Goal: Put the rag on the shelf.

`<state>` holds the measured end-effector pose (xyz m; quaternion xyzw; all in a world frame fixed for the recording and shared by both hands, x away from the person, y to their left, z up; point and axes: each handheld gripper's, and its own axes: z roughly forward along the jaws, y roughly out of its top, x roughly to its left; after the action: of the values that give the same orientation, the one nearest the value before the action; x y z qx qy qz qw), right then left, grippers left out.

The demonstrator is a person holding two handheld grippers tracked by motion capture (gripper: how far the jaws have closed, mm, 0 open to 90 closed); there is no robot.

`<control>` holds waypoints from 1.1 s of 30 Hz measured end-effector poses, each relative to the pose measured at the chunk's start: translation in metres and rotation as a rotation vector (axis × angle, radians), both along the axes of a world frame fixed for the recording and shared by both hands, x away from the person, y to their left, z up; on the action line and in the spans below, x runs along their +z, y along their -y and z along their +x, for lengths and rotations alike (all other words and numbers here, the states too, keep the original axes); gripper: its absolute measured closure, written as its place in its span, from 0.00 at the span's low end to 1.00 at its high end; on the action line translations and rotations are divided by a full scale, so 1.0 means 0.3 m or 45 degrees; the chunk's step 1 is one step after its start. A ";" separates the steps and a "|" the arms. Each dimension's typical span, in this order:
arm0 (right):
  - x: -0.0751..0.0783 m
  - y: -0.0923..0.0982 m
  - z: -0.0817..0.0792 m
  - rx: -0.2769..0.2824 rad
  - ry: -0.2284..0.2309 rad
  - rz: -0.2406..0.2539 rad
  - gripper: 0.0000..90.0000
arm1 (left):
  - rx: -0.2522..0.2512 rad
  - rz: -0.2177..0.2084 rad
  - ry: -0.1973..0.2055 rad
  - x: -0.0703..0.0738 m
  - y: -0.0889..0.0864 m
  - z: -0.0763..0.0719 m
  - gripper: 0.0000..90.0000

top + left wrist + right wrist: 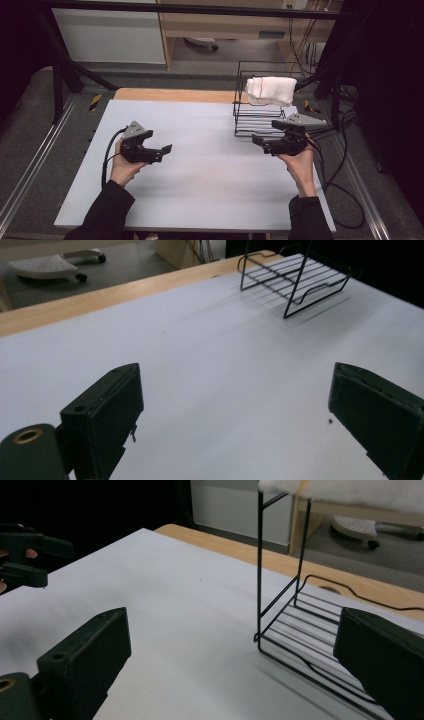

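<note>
Nearest me, I log my left gripper (162, 151) held low over the pale grey table (200, 190) at its left side, jaws spread wide with nothing between them, and my right gripper (261, 141) at the right side, likewise wide apart and empty, just beside the front of the rack. Beyond it I record one black wire rack (260, 107) standing on the table's far right corner. On its top tier lies one folded white towel (271, 90).
</note>
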<state>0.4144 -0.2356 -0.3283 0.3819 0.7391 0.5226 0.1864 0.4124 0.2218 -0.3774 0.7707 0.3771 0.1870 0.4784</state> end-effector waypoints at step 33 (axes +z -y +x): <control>-0.357 0.094 -0.188 0.132 -0.229 -0.058 0.01 | 0.045 0.083 -0.117 -0.179 -0.235 -0.188 0.08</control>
<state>0.3580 -0.2638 -0.4354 0.3840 0.7834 0.4782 0.1007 0.3559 0.2923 -0.4312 0.7868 0.4058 0.1718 0.4321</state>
